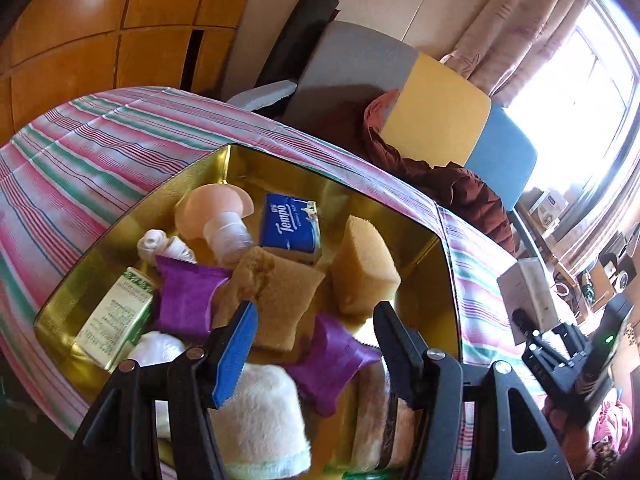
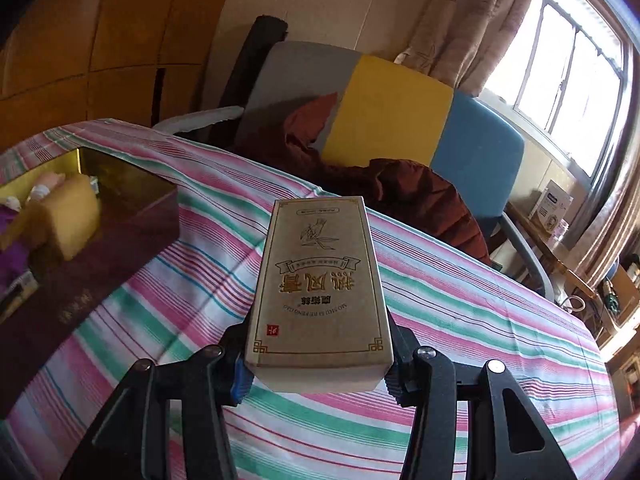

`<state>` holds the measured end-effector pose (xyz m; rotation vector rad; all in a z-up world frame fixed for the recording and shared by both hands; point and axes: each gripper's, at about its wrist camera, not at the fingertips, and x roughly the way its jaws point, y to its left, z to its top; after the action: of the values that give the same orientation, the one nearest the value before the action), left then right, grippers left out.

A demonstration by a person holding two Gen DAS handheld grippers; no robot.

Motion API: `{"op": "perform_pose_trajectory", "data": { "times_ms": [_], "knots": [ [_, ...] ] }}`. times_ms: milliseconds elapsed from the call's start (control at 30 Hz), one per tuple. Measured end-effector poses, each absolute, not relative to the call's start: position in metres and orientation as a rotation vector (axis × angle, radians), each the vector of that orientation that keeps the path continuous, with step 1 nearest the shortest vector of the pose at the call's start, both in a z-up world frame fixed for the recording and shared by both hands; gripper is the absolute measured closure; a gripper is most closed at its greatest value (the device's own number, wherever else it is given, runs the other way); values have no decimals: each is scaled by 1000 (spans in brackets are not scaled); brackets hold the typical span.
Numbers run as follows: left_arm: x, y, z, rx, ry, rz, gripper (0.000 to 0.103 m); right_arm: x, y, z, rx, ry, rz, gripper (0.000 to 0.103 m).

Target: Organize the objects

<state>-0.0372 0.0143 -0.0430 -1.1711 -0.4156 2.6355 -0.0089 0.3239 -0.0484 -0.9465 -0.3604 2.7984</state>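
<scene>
My left gripper (image 1: pixel 316 320) hangs open over a gold-lined box (image 1: pixel 448 280) packed with small things. A purple packet (image 1: pixel 328 364) lies just below the gap between its fingers, untouched as far as I can see. Around it are a white towel (image 1: pixel 260 420), two tan sponges (image 1: pixel 280 300), a second purple packet (image 1: pixel 186 300), a blue tissue pack (image 1: pixel 290 228), a pink mushroom-shaped bottle (image 1: pixel 218 212) and a green-and-white packet (image 1: pixel 116 316). My right gripper (image 2: pixel 318 364) is shut on a tan carton (image 2: pixel 318 288) with gold print, held above the striped cloth (image 2: pixel 460 312). It also shows at the left wrist view's right edge.
The box's dark red outer wall (image 2: pixel 92 280) stands to the left of the right gripper. Behind the table are a grey, yellow and blue chair (image 2: pixel 384 120) with a brown jacket (image 2: pixel 420 196), a wooden wardrobe (image 1: pixel 100 40) and a curtained window (image 2: pixel 568 60).
</scene>
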Motion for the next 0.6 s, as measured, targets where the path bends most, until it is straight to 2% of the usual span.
{"op": "perform_pose_trajectory", "data": {
  "times_ms": [400, 600],
  "knots": [
    [-29, -3, -42, -1189, -474, 2664, 42, -33, 246, -2, -1061, -83, 2991, 51],
    [-28, -6, -38, -1182, -481, 2673, 42, -58, 207, -10, -1198, -90, 2968, 51]
  ]
}}
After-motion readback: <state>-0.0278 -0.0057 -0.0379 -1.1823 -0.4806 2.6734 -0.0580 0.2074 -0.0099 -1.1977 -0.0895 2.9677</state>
